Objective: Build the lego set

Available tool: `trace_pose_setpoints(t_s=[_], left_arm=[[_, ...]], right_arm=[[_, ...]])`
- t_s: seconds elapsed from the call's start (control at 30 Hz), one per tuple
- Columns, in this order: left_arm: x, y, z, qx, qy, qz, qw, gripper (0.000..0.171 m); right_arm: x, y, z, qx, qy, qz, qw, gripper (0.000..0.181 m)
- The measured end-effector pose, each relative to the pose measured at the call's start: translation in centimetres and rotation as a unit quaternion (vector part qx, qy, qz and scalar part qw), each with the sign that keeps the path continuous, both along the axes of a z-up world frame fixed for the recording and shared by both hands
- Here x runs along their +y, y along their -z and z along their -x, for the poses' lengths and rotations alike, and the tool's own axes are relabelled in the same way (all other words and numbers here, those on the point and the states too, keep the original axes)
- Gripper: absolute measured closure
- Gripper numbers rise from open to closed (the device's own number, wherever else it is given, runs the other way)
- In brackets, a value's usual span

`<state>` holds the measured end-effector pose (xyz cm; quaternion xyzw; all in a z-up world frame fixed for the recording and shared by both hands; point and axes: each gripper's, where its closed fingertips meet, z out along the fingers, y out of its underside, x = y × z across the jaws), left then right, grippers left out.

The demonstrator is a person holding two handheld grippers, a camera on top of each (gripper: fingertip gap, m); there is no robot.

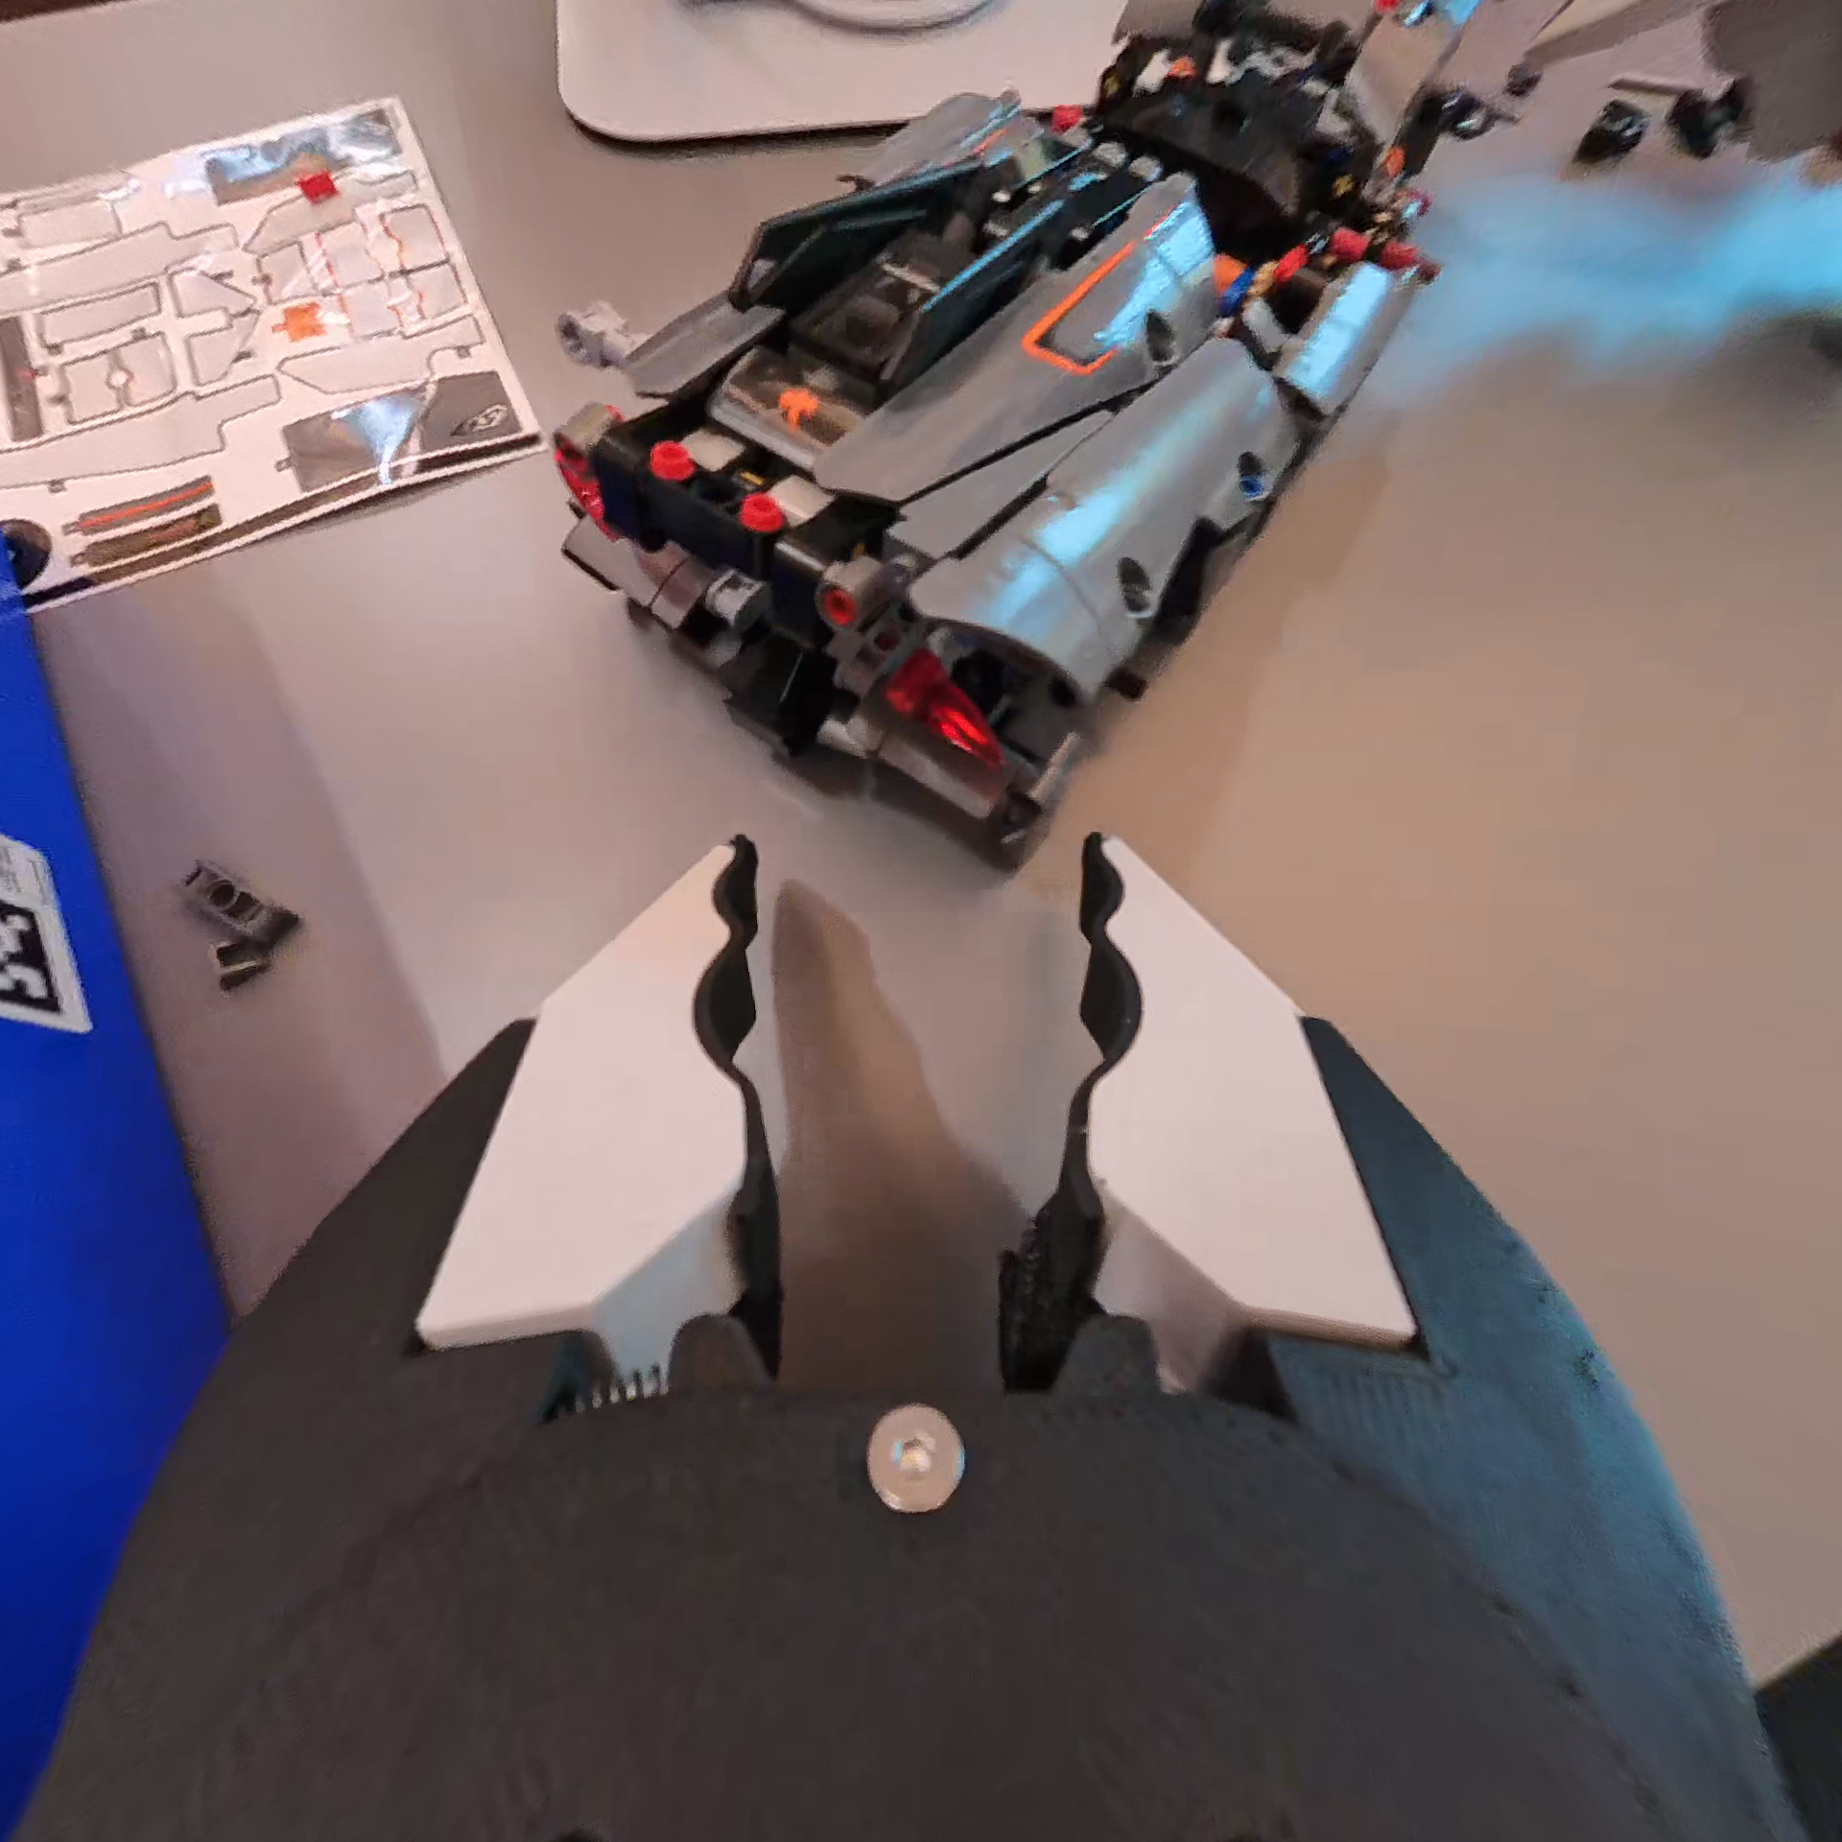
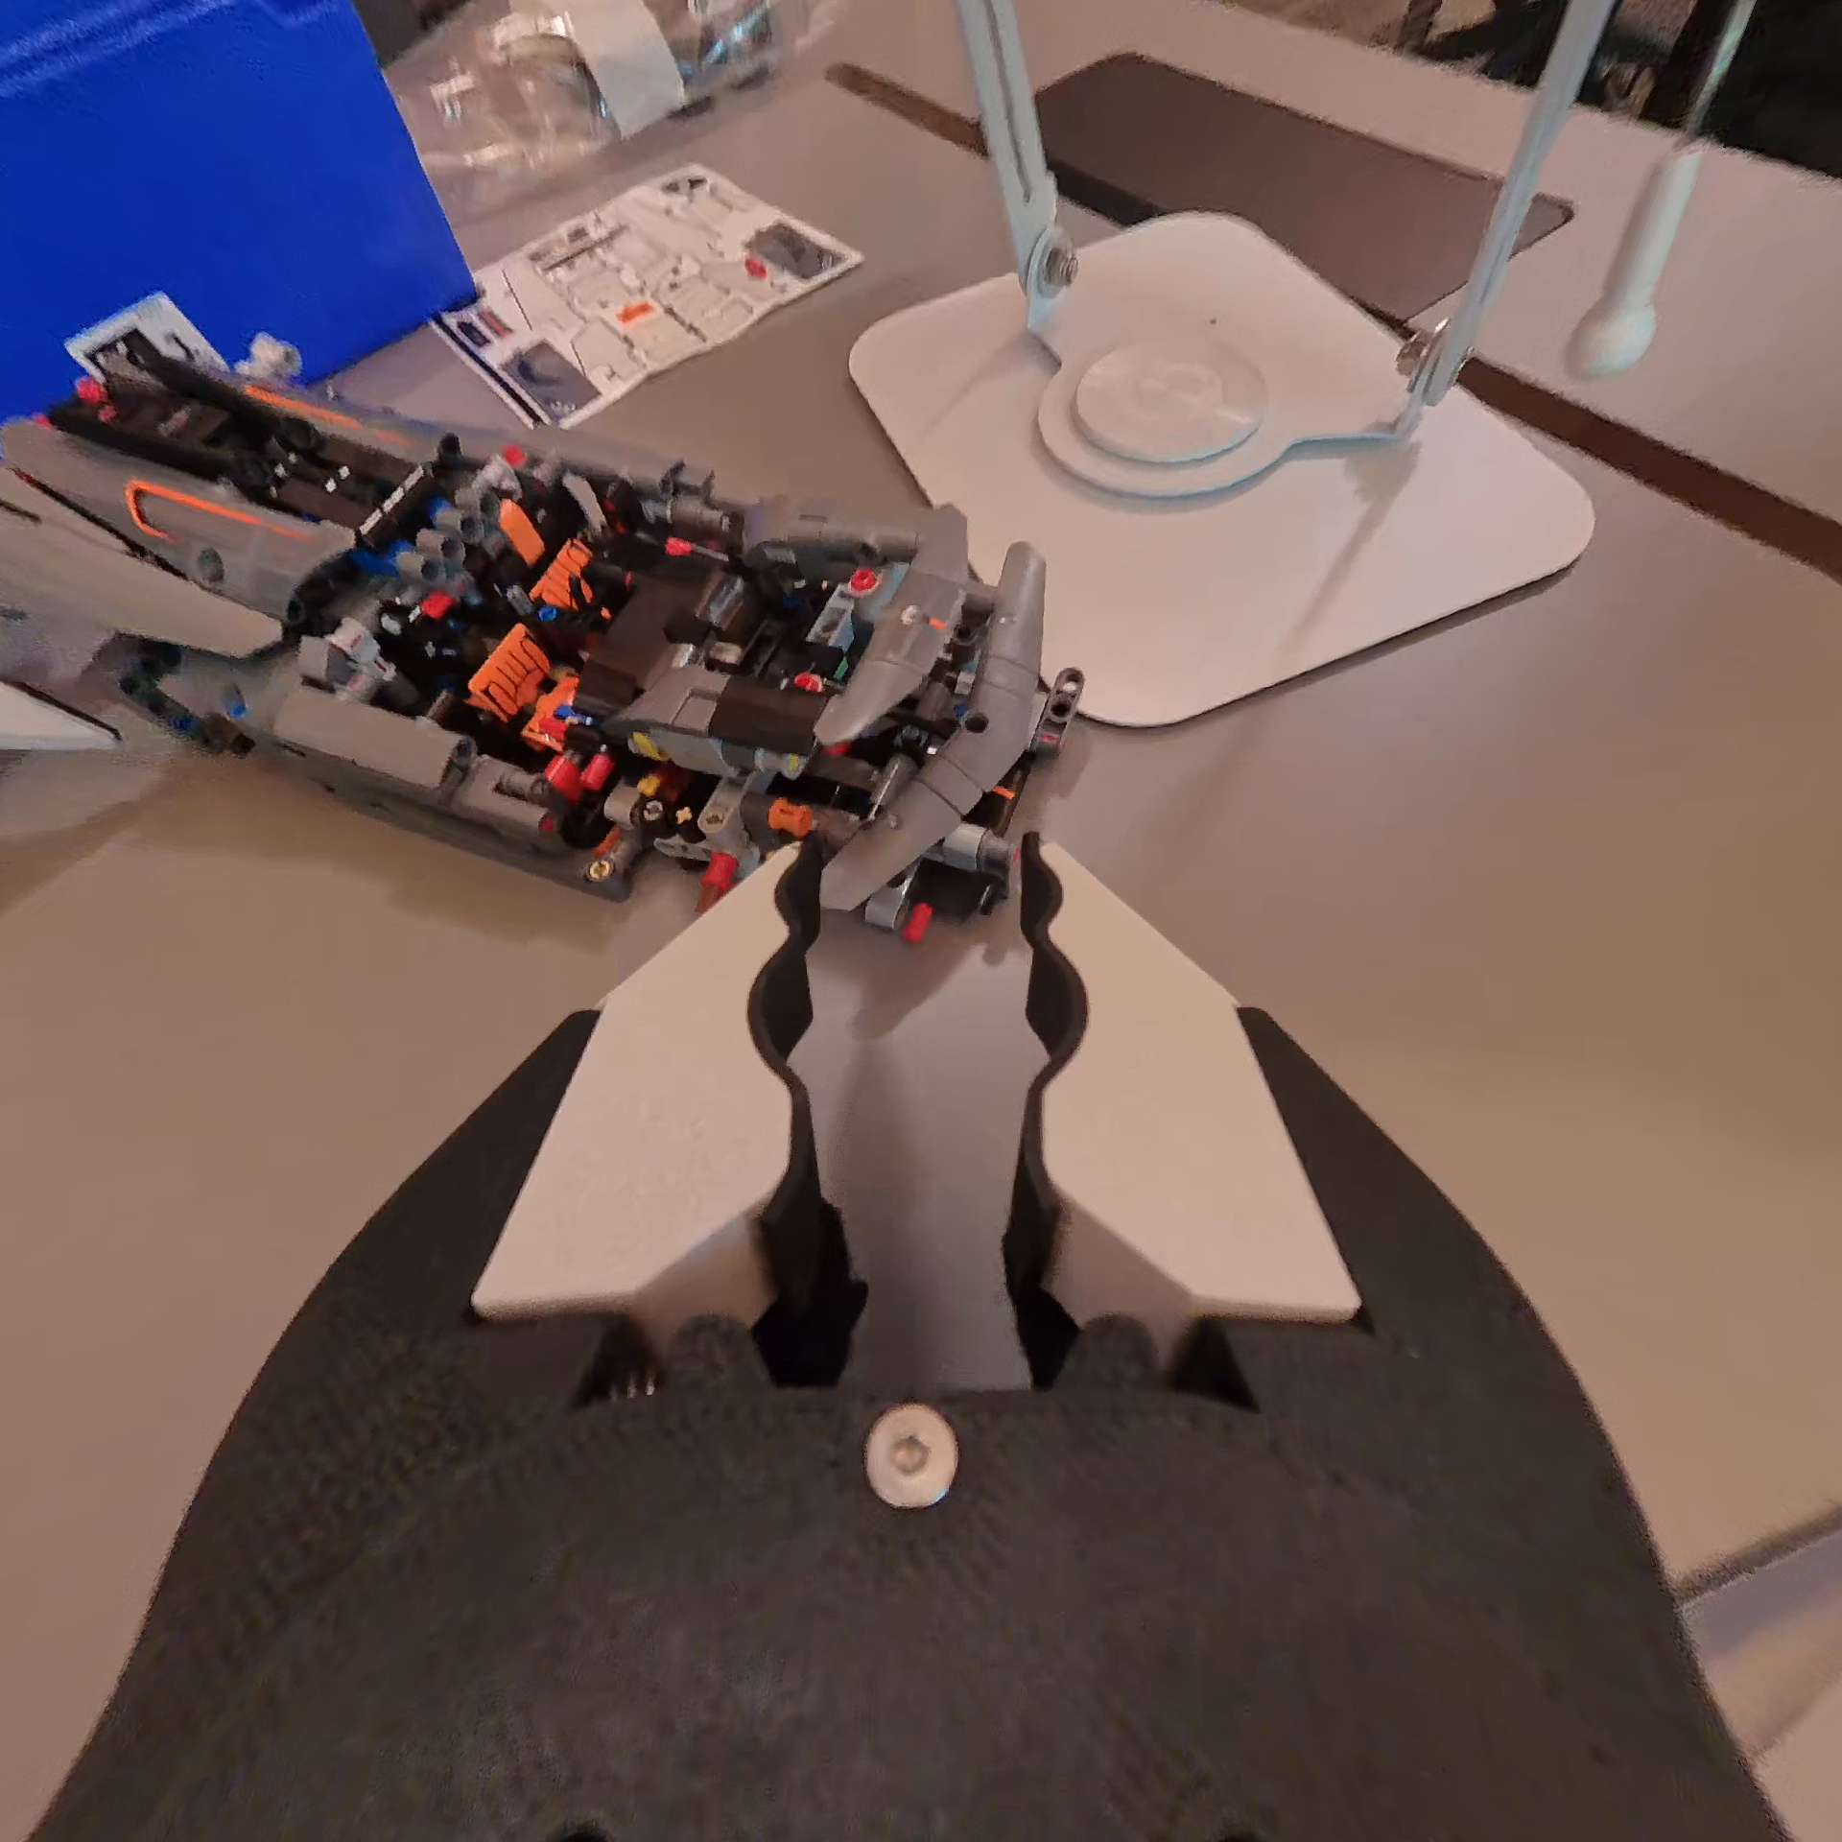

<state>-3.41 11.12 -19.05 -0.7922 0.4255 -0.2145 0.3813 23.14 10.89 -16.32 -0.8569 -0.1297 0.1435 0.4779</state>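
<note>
A partly built grey and black lego car with orange trim and red pins stands on the grey table. In the left wrist view its tail with a clear red light faces my left gripper, which is open and empty just short of it. In the right wrist view the car lies ahead to the left with its open inside showing. My right gripper is open, its fingertips at the car's near grey corner panel; whether they touch it I cannot tell.
A sticker sheet lies at the far left, also in the right wrist view. A blue box stands at the left edge. Loose dark lego pieces lie near it. A white stand base sits behind the car. A blurred blue streak crosses the upper right.
</note>
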Motion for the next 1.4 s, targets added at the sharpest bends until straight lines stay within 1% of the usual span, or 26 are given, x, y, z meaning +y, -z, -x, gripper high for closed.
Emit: trace_pose_setpoints(t_s=[0.07,0.13,0.2,0.27,0.33,0.4,0.43,0.47,0.5,0.6,0.67,0.73,0.8,0.87,0.9,0.93,0.97,1.0,1.03,1.07,1.17,1.3,1.4], left_arm=[[-0.5,0.1,-0.2,0.002,0.005,0.003,1.000,0.106],[-0.7,0.4,-0.5,0.012,0.007,0.002,1.000,0.105],[-0.8,0.6,-0.9,0.017,0.009,0.008,1.000,0.106],[-0.8,0.5,-1.5,0.007,0.013,0.015,1.000,0.108],[-0.7,0.6,-1.6,0.008,0.010,0.024,1.000,0.113],[-0.5,0.6,-1.7,0.003,0.009,0.033,0.999,0.118],[-0.4,0.6,-1.7,-0.002,0.009,0.035,0.999,0.121],[-0.3,0.5,-1.7,-0.005,0.007,0.036,0.999,0.124],[-0.1,0.5,-1.7,-0.008,0.006,0.037,0.999,0.127],[0.3,0.5,-1.8,-0.006,0.007,0.040,0.999,0.126],[0.4,0.4,-1.7,-0.006,0.006,0.035,0.999,0.134],[1.0,0.3,-1.4,-0.005,-0.004,0.027,1.000,0.137],[2.0,0.2,-0.8,-0.007,-0.025,0.025,0.999,0.137],[3.2,0.2,-0.1,-0.007,-0.046,0.020,0.999,0.136],[3.6,0.1,0.2,-0.012,-0.052,0.022,0.998,0.132],[3.8,0.0,0.3,-0.023,-0.051,0.030,0.998,0.132],[3.8,-0.3,0.4,-0.042,-0.049,0.039,0.997,0.131],[3.8,-0.8,0.5,-0.064,-0.052,0.042,0.996,0.130],[3.9,-1.3,0.8,-0.082,-0.057,0.040,0.994,0.128],[3.7,-1.7,1.0,-0.096,-0.056,0.036,0.993,0.126],[2.6,-2.7,1.3,-0.118,-0.048,0.012,0.992,0.124],[1.7,-2.1,0.9,-0.077,-0.035,-0.012,0.996,0.119],[1.7,-1.6,0.7,-0.053,-0.034,-0.015,0.998,0.115]], right_arm=[[-0.2,0.6,0.7,0.004,-0.013,0.022,1.000,0.142],[-0.3,1.2,1.5,0.004,-0.029,0.041,0.999,0.132],[-0.2,1.8,1.8,-0.018,-0.034,0.050,0.998,0.125],[0.1,2.1,1.8,-0.045,-0.035,0.046,0.997,0.126],[0.4,2.2,1.5,-0.064,-0.025,0.040,0.997,0.134],[0.7,2.4,1.4,-0.065,-0.019,0.036,0.997,0.138],[0.7,2.4,1.4,-0.070,-0.020,0.034,0.997,0.144],[0.5,2.5,1.5,-0.076,-0.031,0.035,0.996,0.155],[0.4,2.6,1.9,-0.073,-0.041,0.038,0.996,0.162],[0.2,3.0,2.0,-0.095,-0.044,0.045,0.993,0.166],[0.1,3.0,2.1,-0.108,-0.048,0.043,0.992,0.167],[-0.1,3.0,2.5,-0.118,-0.059,0.042,0.990,0.167],[-0.5,3.0,3.4,-0.115,-0.083,0.042,0.989,0.168],[-1.2,3.0,4.5,-0.106,-0.128,0.043,0.985,0.181],[-1.9,3.1,5.4,-0.089,-0.157,0.048,0.982,0.181],[-2.4,3.3,5.6,-0.074,-0.170,0.064,0.981,0.181],[-2.6,3.5,5.0,-0.071,-0.162,0.076,0.981,0.181],[-2.3,3.4,4.2,-0.074,-0.146,0.071,0.984,0.181],[-2.0,3.0,3.5,-0.073,-0.132,0.059,0.987,0.179],[-1.8,2.6,3.1,-0.064,-0.122,0.053,0.989,0.172],[-1.4,2.1,2.9,-0.034,-0.107,0.053,0.992,0.134],[-1.0,2.0,4.5,-0.045,-0.117,0.045,0.991,0.118],[-0.6,2.1,5.5,-0.052,-0.104,0.044,0.992,0.115]])
